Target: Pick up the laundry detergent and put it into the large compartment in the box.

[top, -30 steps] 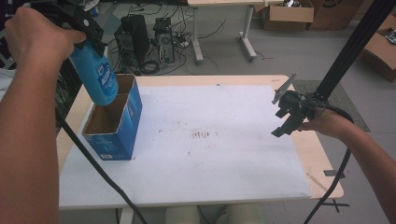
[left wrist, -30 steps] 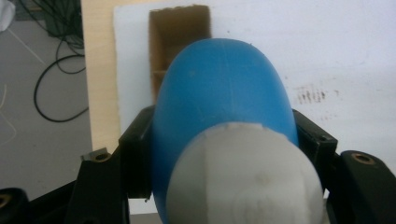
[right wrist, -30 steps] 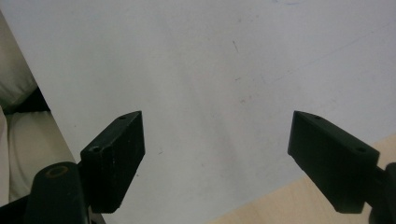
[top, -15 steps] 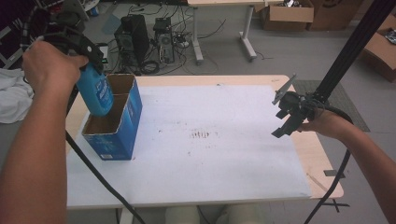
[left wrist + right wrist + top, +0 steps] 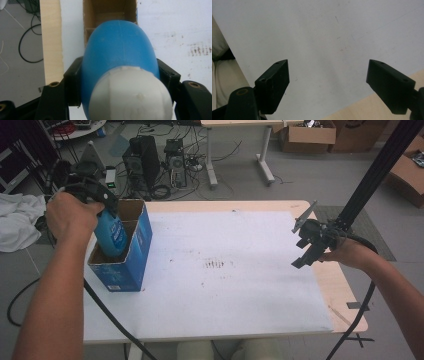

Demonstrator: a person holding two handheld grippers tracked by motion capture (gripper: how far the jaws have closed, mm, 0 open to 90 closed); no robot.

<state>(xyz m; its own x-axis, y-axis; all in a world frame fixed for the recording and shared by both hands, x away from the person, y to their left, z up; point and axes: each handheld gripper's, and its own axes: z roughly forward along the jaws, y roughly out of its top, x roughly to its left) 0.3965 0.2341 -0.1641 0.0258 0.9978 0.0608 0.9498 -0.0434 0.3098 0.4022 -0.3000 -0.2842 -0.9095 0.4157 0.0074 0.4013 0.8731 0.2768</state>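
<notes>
A blue bottle (image 5: 113,234) with a white cap (image 5: 130,96) is clamped in my left gripper (image 5: 102,202), which is shut on its upper body. The bottle's lower end dips into the near compartment of an open blue cardboard box (image 5: 135,265) at the table's left edge. In the left gripper view the bottle (image 5: 120,50) hides most of the box opening (image 5: 110,12), and both black jaws press its sides. My right gripper (image 5: 306,251) hovers over the table's right side, open, with nothing between its fingers (image 5: 273,82).
A white sheet (image 5: 225,265) covers most of the wooden table (image 5: 340,290). A black stand pole (image 5: 375,175) rises at the right rear. Computer cases and cables (image 5: 155,165) sit on the floor behind, with cardboard boxes (image 5: 310,135) farther back.
My left gripper has carried the blue bottle downward, and its bottom has gone into the blue box. The right gripper has stayed where it was.
</notes>
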